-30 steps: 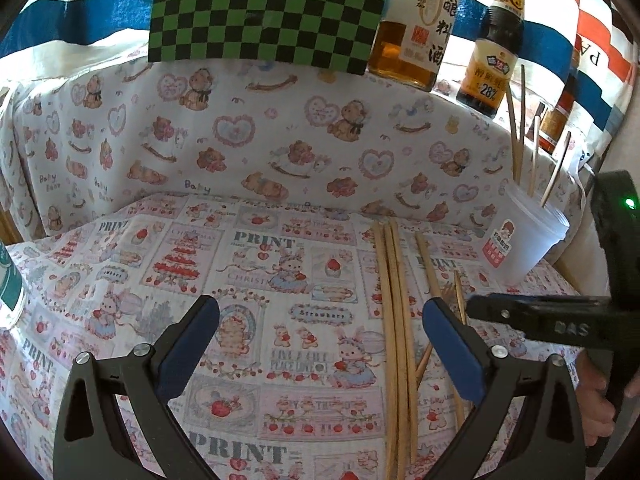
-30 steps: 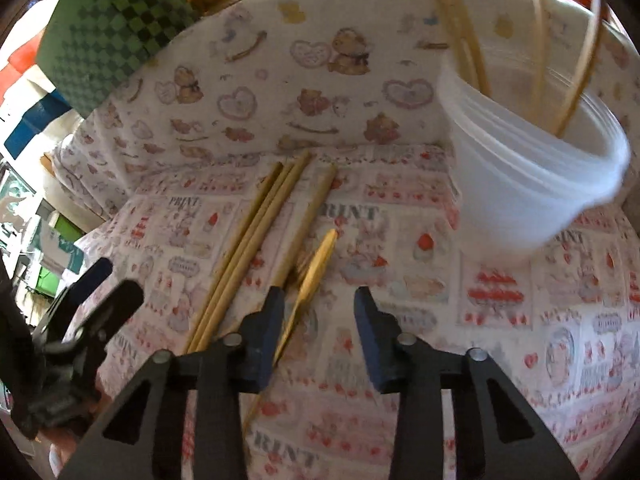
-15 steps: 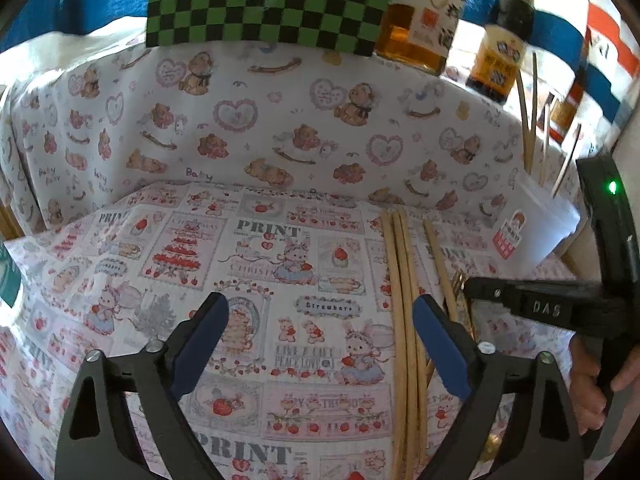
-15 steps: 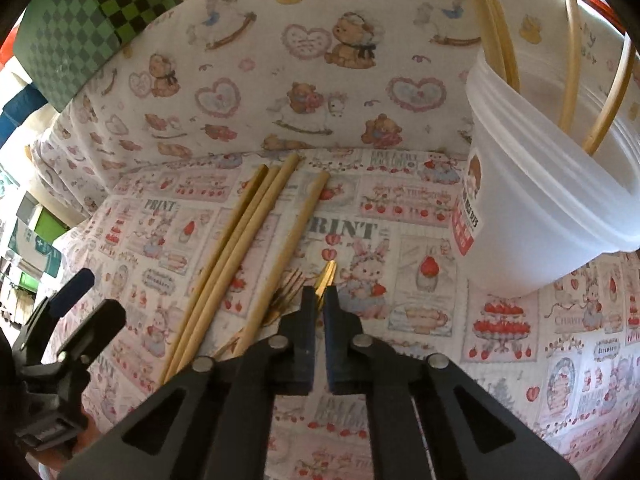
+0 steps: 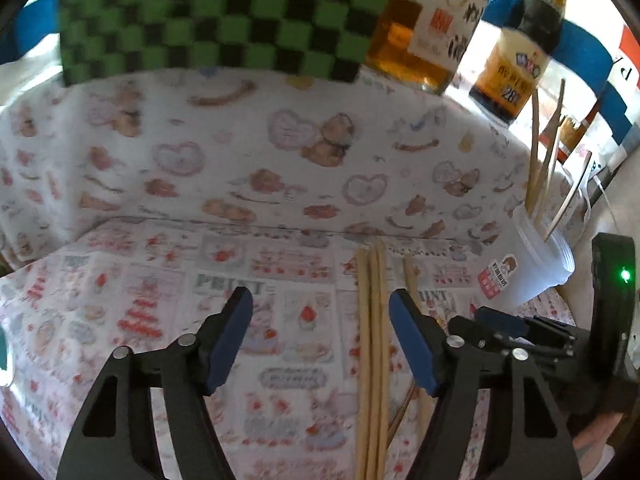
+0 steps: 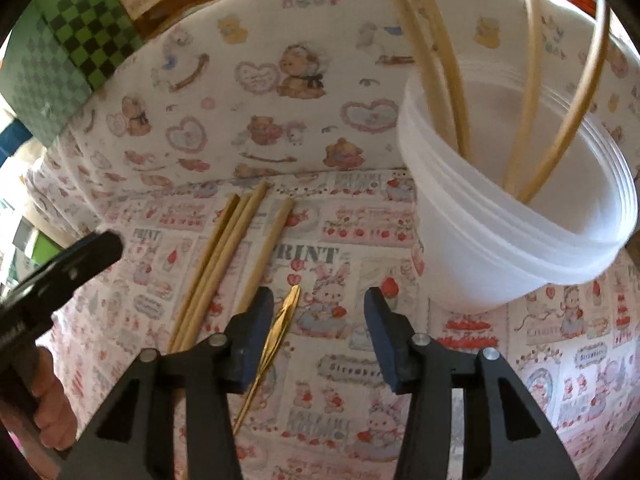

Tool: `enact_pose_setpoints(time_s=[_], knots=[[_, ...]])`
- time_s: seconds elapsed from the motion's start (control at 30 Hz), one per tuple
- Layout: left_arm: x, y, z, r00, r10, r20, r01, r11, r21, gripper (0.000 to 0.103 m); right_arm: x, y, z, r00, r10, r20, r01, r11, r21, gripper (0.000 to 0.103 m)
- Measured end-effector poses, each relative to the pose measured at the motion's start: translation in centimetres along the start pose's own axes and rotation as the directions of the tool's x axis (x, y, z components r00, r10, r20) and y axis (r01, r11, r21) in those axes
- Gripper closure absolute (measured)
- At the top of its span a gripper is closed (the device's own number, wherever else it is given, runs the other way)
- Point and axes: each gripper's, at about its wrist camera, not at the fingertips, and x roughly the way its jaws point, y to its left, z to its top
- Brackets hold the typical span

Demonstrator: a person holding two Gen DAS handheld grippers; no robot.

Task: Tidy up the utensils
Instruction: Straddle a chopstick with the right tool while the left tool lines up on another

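Bamboo chopsticks (image 5: 373, 344) lie loose on the printed cloth (image 5: 132, 300), three side by side and a fourth (image 6: 267, 252) just to their right, all pointing toward the cloth's raised back. Beside the fourth lies a thin gold fork (image 6: 276, 336), tines toward the back. The right gripper (image 6: 318, 328) hovers over the fork with its jaws opening; the fork lies just inside the left finger, and neither pad presses on it. The left gripper (image 5: 320, 340) hangs above the three chopsticks, its jaws closing, with the sticks showing between the blue pads (image 5: 412, 344) but not pinched. Near the right side stands a white plastic tub (image 6: 500, 240) holding more upright chopsticks (image 6: 440, 52).
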Motion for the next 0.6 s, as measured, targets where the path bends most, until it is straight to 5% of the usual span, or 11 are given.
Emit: enact_pose_setpoints(time_s=[0.2,0.37,0.6], knots=[[3.4,-1.8,0.0,0.997,0.002,-0.074,0.003,0.998,0.063,0.05,0.5,1.0,0.7,0.999,0.048,-0.004,-0.048,0.999,0.01,0.076],[5.7,-1.3,0.2,0.993,0.047,-0.111,-0.04,0.998,0.057,0.06,1.6,3.0,0.4,0.999,-0.035,-0.019,0.034,0.998,-0.057,0.079],[6.1,-1.2,0.8,0.991,0.063,-0.116,-0.055,0.996,0.071,0.061,2.3,4.9,-0.4,0.994,-0.108,-0.01,0.106,0.985,-0.138,0.084]])
